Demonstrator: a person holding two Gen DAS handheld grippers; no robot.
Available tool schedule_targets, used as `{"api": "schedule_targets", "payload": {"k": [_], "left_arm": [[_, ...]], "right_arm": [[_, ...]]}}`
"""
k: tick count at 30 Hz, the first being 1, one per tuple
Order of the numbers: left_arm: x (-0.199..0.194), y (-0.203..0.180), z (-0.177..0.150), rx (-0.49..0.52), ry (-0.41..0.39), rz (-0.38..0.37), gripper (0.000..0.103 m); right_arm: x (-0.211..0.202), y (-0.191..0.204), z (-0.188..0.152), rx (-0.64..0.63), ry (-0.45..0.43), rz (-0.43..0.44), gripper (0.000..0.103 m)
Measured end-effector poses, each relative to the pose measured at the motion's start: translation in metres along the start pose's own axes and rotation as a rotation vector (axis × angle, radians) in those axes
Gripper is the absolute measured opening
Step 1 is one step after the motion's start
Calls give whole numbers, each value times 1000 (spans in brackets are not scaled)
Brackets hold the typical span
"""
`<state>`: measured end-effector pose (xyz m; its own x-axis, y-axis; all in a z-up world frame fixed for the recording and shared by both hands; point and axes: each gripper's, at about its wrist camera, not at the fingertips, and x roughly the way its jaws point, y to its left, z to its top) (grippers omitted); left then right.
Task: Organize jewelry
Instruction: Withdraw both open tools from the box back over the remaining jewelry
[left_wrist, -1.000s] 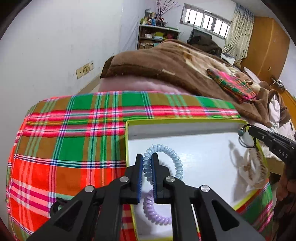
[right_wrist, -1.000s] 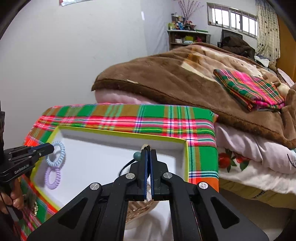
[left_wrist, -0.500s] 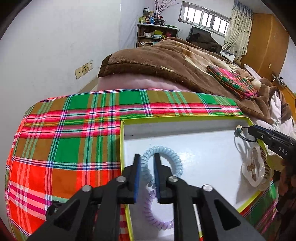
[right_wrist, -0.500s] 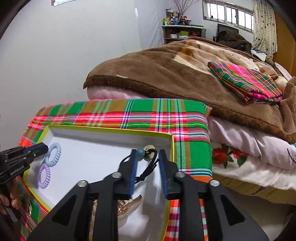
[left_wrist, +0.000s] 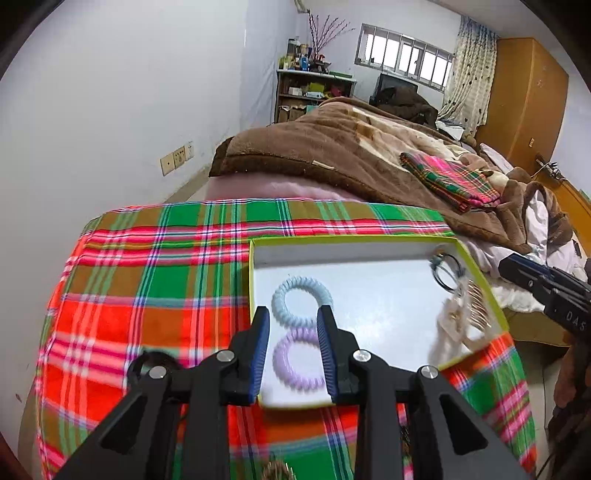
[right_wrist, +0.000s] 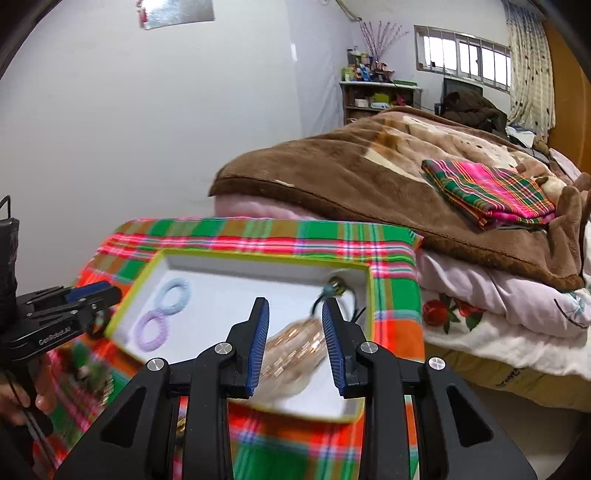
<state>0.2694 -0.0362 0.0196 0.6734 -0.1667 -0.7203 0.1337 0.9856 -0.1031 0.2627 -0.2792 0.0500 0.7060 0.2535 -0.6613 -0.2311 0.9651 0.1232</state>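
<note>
A white box with a yellow-green rim lies on a plaid cloth. In it a pale blue coil hair tie touches a purple one at its left end. At its right end lie a black cord with a teal bead and a gold clip. My left gripper hovers above the coils, its jaws opening with nothing gripped. My right gripper is open above the clip, holding nothing.
The plaid cloth covers a raised surface beside a bed with a brown blanket and a folded plaid cloth. Small blurred trinkets lie on the cloth in front of the box. A hand holds the left gripper's handle.
The left gripper opened off the blue coil tie and the right one off the black beaded cord. Both drew back and up; the items stay in the box.
</note>
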Motion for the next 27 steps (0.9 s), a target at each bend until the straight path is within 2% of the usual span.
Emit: {"api": "schedule_targets", "payload": {"k": [11,17,27], "left_arm": [[-71,-7,-44,-2,-50,25,28],[-98,-5,-70,-25,-53,14,28],[-127,5,-106,-70,-51,14,28]], "right_arm": [[-67,50,-46,-26,-20,30,31],[-85,73,-71,-53,4,27,31],[-110,102,-99,-97,-6,20,31]]}}
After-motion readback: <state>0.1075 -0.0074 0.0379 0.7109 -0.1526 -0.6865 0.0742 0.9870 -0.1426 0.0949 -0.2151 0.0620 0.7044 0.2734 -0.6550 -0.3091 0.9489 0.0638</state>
